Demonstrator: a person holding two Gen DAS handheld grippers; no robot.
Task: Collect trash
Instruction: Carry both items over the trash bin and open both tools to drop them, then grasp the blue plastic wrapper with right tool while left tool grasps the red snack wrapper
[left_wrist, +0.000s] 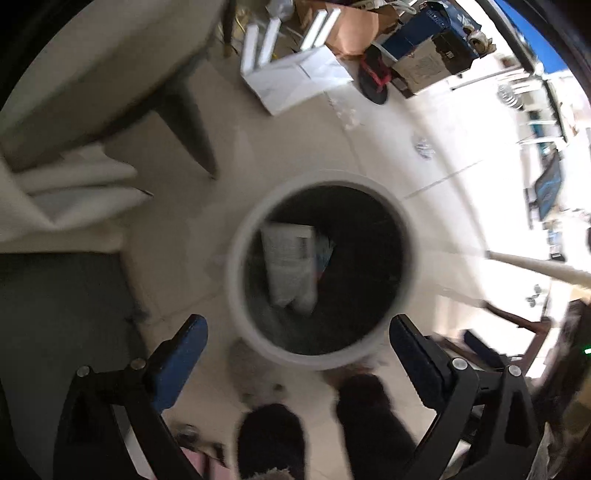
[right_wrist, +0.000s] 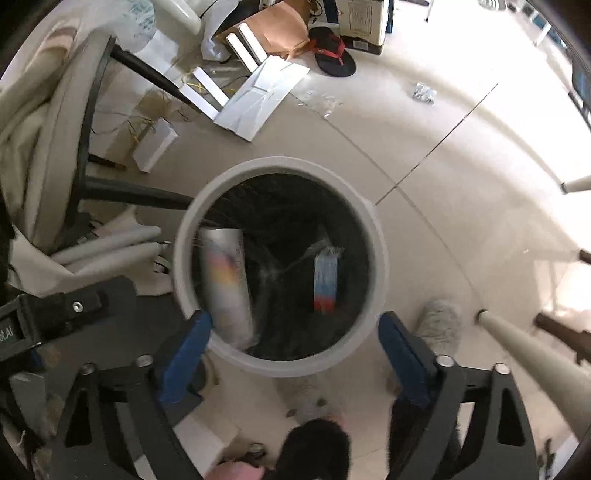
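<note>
both grippers point down over a round white-rimmed trash bin (right_wrist: 376, 258) standing on the pale tiled floor (right_wrist: 443, 177), and the left gripper (left_wrist: 299, 332) and right gripper (right_wrist: 295, 328) each have their blue-padded jaws spread wide with nothing between them. inside the bin's dark liner, the right wrist view shows a blurred silvery packet (right_wrist: 227, 284) against the left wall and a small carton (right_wrist: 326, 282) with red and blue print further right, while the left wrist view shows a pale printed packet (left_wrist: 291, 266) lying in the left half. on the far floor lie a flattened white box (right_wrist: 258, 96), a dark sandal with red straps (right_wrist: 332, 51) and a small crumpled wrapper (right_wrist: 424, 93), well apart from the bin.
</note>
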